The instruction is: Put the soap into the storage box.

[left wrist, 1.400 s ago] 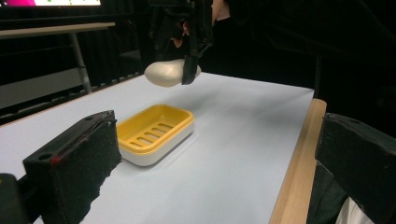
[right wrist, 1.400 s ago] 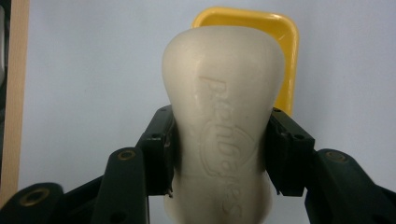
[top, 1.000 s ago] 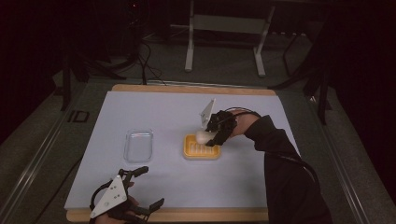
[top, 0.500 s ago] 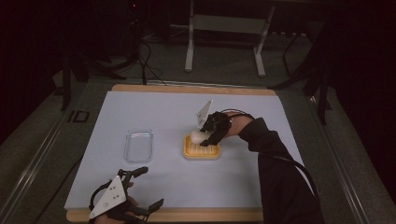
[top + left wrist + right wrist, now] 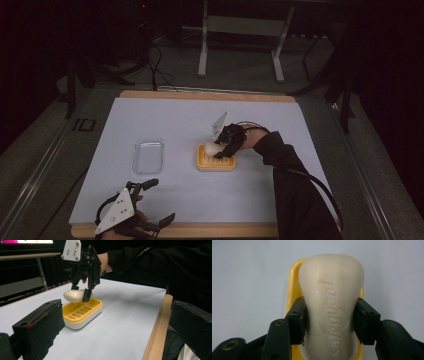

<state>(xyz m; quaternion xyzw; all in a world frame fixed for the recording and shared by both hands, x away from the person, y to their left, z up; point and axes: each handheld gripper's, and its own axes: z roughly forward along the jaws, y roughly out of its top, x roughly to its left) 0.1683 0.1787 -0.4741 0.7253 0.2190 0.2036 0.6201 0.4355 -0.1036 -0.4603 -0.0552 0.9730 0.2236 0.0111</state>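
Dim room, nearly black beyond the pale worktop [image 5: 165,120], which is softly and evenly lit from above with faint shadows. The high view is grainy and soft. Close black jaws look blurred in the left gripper view.

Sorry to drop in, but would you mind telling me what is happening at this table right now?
A person is working with a handheld gripper in each hand. The right gripper is shut on a white bar of soap, held just above a yellow soap dish near the middle of the table. From the left gripper view the soap looks raised over the dish rather than resting in it. The left gripper waits open at the near edge, holding nothing. A clear plastic lid or tray lies left of the dish.
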